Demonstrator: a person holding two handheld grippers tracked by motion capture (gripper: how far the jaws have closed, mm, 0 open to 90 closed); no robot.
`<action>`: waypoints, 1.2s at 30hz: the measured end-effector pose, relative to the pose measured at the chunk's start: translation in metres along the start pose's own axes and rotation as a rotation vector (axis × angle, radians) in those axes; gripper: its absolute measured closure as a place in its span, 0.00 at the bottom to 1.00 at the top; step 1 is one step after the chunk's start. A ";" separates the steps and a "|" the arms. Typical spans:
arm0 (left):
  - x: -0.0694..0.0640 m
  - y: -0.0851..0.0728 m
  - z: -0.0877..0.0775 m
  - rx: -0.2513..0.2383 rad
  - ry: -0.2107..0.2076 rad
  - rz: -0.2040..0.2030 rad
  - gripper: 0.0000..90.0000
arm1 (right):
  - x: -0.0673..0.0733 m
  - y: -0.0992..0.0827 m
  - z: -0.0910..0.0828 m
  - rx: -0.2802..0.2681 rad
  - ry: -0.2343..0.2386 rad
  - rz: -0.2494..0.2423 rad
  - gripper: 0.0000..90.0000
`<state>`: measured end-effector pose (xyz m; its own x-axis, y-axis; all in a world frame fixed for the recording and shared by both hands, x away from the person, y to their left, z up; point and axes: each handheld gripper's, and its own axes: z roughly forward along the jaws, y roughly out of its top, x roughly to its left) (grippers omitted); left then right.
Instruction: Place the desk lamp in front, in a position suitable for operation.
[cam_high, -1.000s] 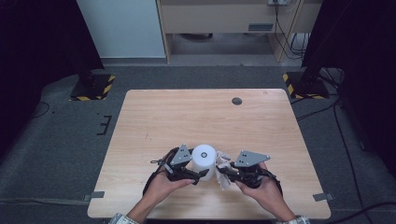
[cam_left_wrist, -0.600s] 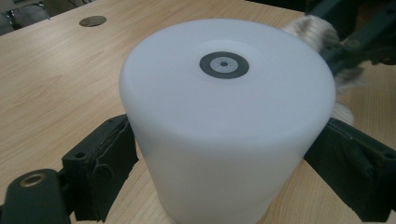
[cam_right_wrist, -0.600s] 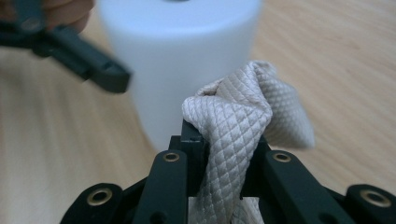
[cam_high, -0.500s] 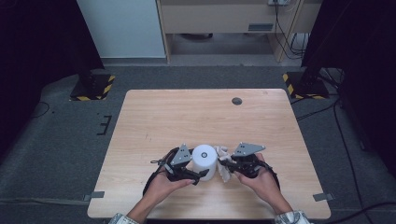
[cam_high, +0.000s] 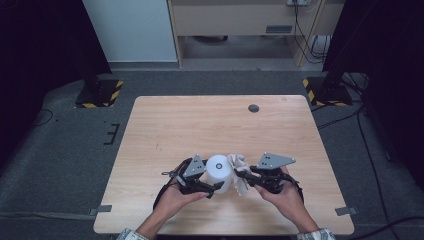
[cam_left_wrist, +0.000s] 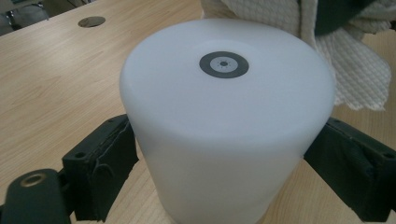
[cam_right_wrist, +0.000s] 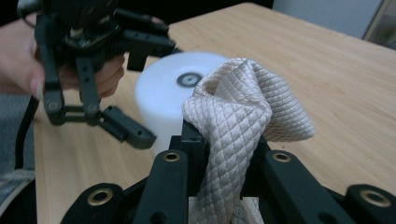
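A white cylinder (cam_high: 219, 172) with a small grey ring on its top stands upright near the front edge of the wooden table (cam_high: 200, 125). My left gripper (cam_high: 212, 182) is shut on it, one pad pressing each side (cam_left_wrist: 105, 161). In the left gripper view the cylinder (cam_left_wrist: 224, 116) is close up between the jaws. My right gripper (cam_high: 240, 175) is shut on a bunched cream waffle-weave cloth (cam_right_wrist: 238, 116). The cloth (cam_high: 239, 162) lies against the cylinder's right side. In the right gripper view the cylinder (cam_right_wrist: 163, 98) stands just behind the cloth.
A dark round grommet (cam_high: 253, 108) sits in the table top near the far edge. Two black stands with yellow-striped bases (cam_high: 97, 92) flank the table on the grey floor. The person's hands come in over the front edge.
The right gripper with the cloth has shifted a little up and along the cylinder's right side. The left gripper and the cylinder have stayed put.
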<state>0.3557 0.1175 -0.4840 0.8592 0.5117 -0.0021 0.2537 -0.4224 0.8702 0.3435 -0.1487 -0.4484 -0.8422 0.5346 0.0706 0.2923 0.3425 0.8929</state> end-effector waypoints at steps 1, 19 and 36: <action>0.000 0.000 0.000 0.000 0.000 0.000 0.10 | 0.002 -0.001 0.001 0.010 0.001 -0.007 0.86; 0.002 -0.001 -0.001 -0.001 0.004 -0.007 0.10 | -0.004 -0.030 0.041 0.262 -0.040 0.016 0.86; 0.003 -0.001 -0.001 0.002 0.001 -0.013 0.10 | 0.025 -0.009 0.009 0.079 0.089 -0.040 0.86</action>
<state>0.3572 0.1200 -0.4848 0.8554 0.5178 -0.0135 0.2660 -0.4168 0.8692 0.3237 -0.1311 -0.4591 -0.8897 0.4498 0.0782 0.2898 0.4240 0.8580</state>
